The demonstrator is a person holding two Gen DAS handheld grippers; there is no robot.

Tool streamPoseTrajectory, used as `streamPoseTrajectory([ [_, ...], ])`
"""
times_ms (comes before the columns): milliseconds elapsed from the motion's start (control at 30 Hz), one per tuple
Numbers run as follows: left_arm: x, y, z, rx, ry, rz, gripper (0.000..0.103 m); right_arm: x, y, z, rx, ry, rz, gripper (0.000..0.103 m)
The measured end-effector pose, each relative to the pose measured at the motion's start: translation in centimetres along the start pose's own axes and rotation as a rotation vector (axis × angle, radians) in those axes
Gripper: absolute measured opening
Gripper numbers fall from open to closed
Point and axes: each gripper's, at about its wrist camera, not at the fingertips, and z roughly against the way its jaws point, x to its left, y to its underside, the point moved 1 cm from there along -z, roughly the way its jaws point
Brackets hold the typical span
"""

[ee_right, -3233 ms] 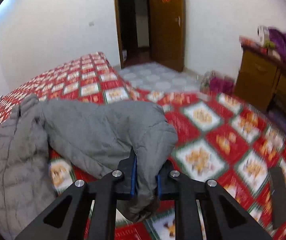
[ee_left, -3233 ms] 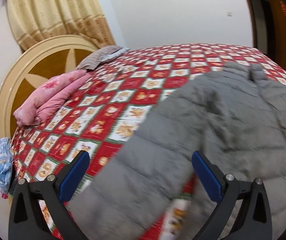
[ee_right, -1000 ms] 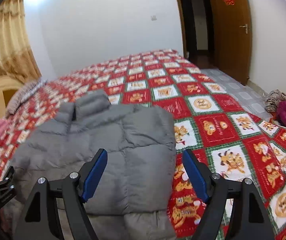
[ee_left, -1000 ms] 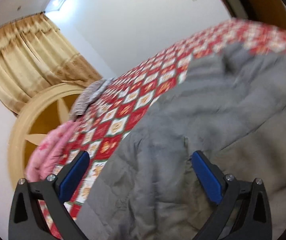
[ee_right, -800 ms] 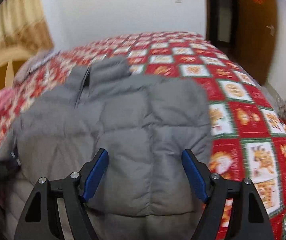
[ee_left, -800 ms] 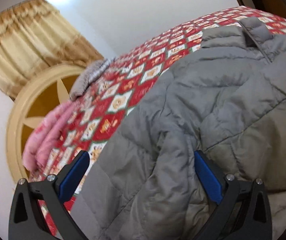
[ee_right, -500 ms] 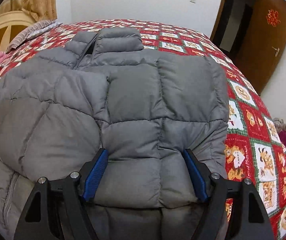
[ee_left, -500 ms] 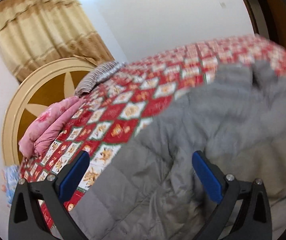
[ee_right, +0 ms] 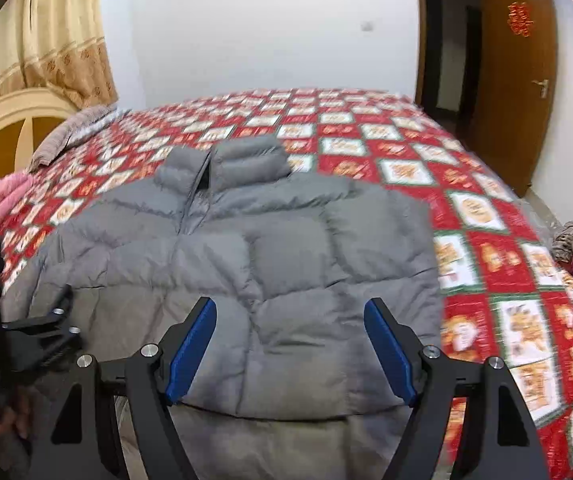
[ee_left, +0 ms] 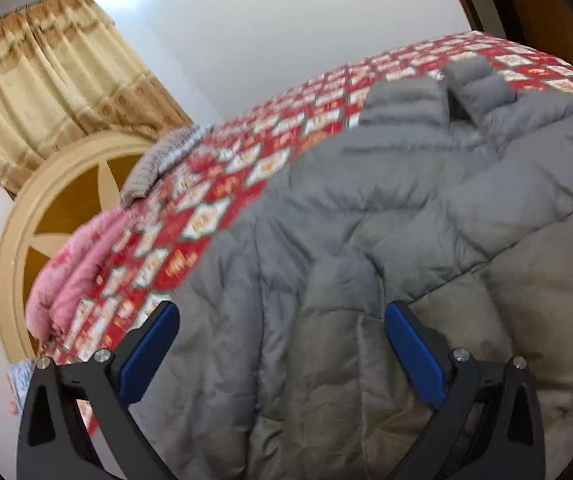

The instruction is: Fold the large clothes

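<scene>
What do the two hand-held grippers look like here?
Both match: the left hand-held gripper and the right hand-held gripper have black angular frames with triangular cut-outs, silver screw heads, and flat blue pads on the fingers. No cables or markings show.

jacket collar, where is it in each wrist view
Left wrist view: the grey jacket's collar sits upper right, at the far end of the jacket on the red checked bedspread.
Right wrist view: the collar sits just left of centre, above the middle, beyond the open jaws.
Shared landmark: the round cream headboard, on the left in both views.
</scene>
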Motion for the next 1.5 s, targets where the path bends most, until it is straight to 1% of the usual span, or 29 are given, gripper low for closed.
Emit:
streamPoseTrajectory([
  [100,0.0,0.2,-0.5,0.017,0.033,0.013,0.103,1.1,1.4,-2.2,0.046,-0.017,0.005,0.077],
  [200,0.1,0.4,-1.2,0.04,0.073,0.029,0.103,1.5,2.5,-3.0,0.042,0.005,0.025,0.077],
  [267,0.3,0.5,-1.7,0.062,0.109,0.053,0.103,1.4,2.7,-3.3,0.049,0.004,0.023,0.077],
  [333,0.3,0.7,-1.8,0.069,0.125,0.067,0.103,1.4,2.9,-3.6,0.057,0.003,0.019,0.077],
  [1033,0.1,1.0,-1.4,0.064,0.115,0.061,0.103,2.6,3.3,-4.7,0.076,0.098,0.093,0.078],
  [1500,0.1,1.0,-1.4,0.062,0.117,0.06,0.103,2.9,3.3,-4.9,0.081,0.121,0.111,0.078],
])
